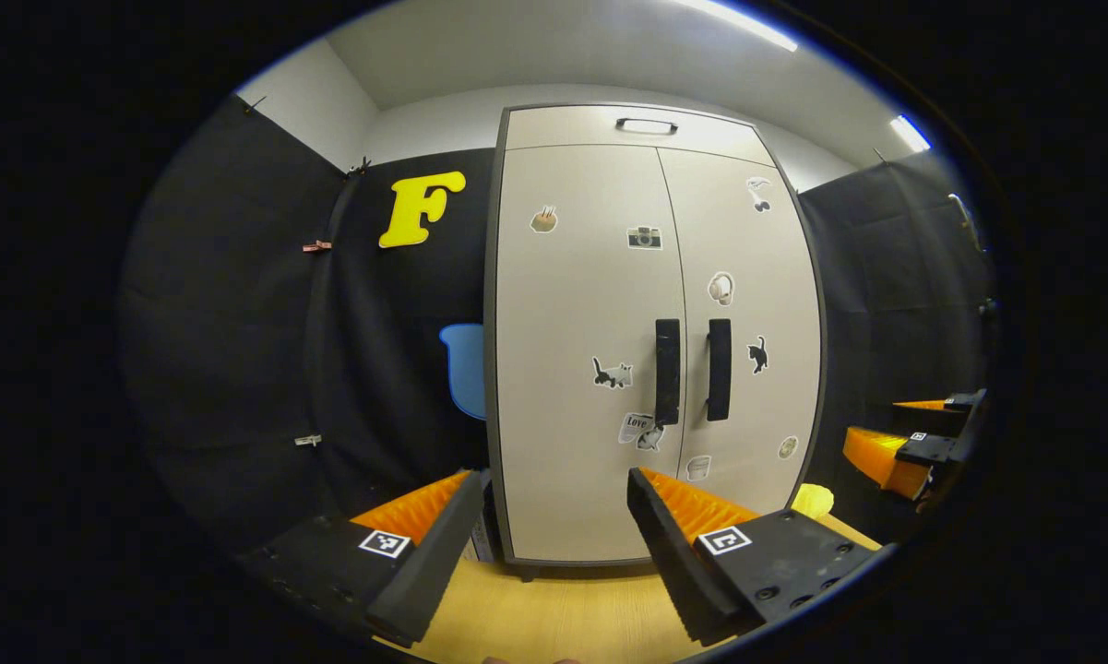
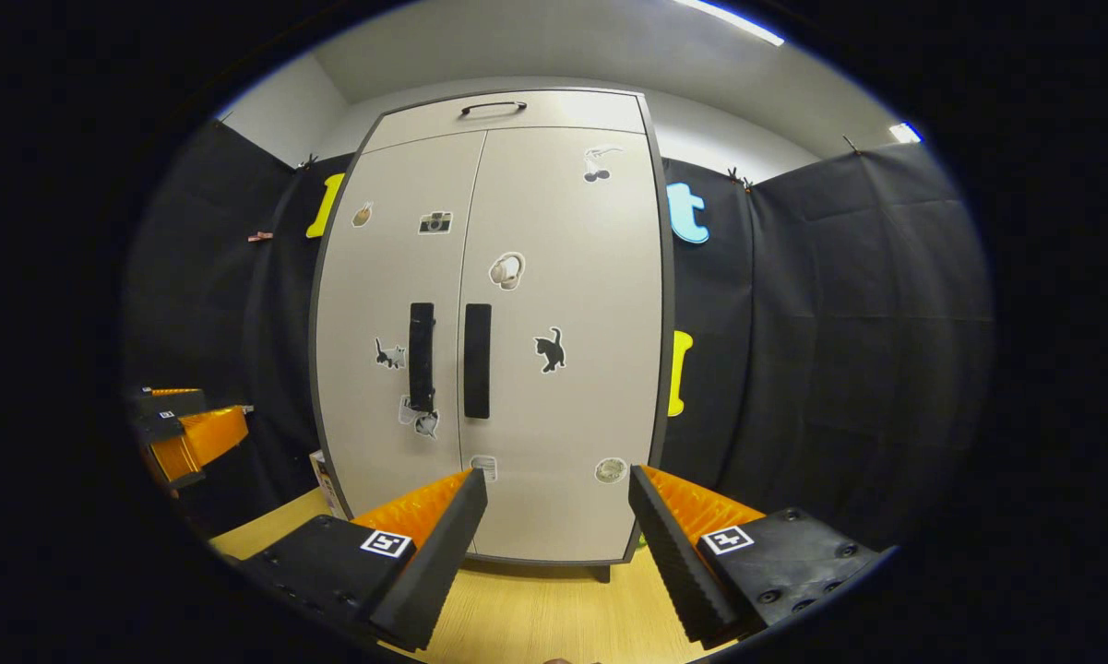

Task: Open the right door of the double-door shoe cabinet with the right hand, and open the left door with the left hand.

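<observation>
**Still shut, both doors; both claws wide and empty**

Plainly at risk of grabbing the wrong handle: right door handle (image 2: 477, 361) and left door handle (image 2: 421, 356) hang just beside each other at the centre seam of the shoe cabinet (image 2: 489, 323), so a slightly off approach could catch the neighbour or straddle both. Could also slip off the slim black bar if closed too shallow, or pull crooked and strain the hinge. Might bump claws together, working so near one another.

Right gripper (image 2: 554, 516) spread wide, released, touching nothing, held well short of the cabinet front. Left gripper (image 1: 549, 516) likewise spread wide, empty, aimed toward the left door (image 1: 581, 350), clear of its handle (image 1: 667, 372). Right door (image 2: 563, 332) closed flush, cabinet standing on the wooden floor (image 2: 526, 618).
</observation>
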The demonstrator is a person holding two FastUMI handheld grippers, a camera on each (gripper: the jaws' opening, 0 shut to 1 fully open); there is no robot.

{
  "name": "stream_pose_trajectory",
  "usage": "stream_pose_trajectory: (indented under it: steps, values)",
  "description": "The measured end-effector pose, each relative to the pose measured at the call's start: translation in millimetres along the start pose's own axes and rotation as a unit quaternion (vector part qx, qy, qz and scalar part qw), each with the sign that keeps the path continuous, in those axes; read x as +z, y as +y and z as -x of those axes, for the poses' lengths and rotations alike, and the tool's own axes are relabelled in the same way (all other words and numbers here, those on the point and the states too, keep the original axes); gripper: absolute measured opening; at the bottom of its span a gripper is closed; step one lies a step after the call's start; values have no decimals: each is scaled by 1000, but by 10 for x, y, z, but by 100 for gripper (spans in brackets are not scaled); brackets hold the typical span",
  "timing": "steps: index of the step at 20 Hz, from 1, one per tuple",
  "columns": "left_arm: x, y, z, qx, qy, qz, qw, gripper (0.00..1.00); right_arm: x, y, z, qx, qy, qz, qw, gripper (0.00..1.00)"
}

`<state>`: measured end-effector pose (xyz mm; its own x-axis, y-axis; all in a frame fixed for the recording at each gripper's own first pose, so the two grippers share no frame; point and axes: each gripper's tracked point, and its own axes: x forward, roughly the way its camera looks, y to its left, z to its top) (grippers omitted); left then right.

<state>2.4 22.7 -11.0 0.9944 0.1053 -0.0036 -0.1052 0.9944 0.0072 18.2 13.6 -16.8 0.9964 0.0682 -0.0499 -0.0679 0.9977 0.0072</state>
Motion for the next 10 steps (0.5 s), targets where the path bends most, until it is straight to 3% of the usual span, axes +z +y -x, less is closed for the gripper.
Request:
stream_pose_trajectory:
  steps: [4,10]
  values:
    - [-18,46,8,4,2,6,1000,97,-27,91,-51,21,10,-19,1000,98]
    - [-4,42,18,2,-2,4,1000,97,122,167,-217,24,13,-31,999,98]
